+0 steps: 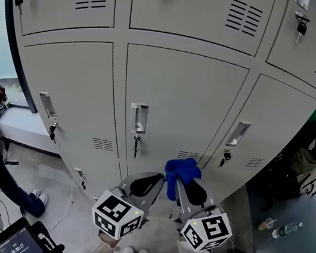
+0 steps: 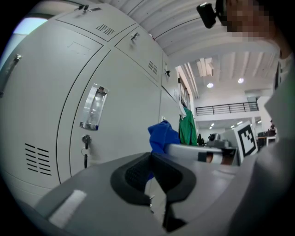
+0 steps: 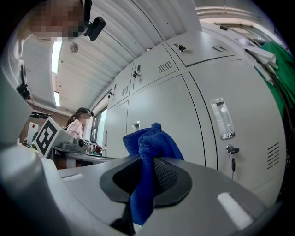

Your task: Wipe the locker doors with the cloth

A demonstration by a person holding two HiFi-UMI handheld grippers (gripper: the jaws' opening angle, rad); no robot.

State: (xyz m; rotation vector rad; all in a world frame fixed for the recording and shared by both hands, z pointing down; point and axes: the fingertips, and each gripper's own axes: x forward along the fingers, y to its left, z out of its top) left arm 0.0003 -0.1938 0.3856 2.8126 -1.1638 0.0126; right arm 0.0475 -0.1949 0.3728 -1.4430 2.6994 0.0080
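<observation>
**— What could be going wrong from here?**

— You are holding the cloth only by a bunched part, so it may be slipping out when you are dragging it over the middle locker door. The key is hanging near the door's left edge, and the loose folds may be catching on it. If the bunch is folding back, the hard jaws may be scraping the paint.

**— And how are my grippers standing?**

— Your right gripper is clamping tight on the blue cloth, with the jaws closed down on the fabric. It is pointing at the bottom edge of that door, but I cannot tell if the cloth is touching it. Your left gripper is waiting just beside it, with the jaws together and gripping nothing.
</observation>
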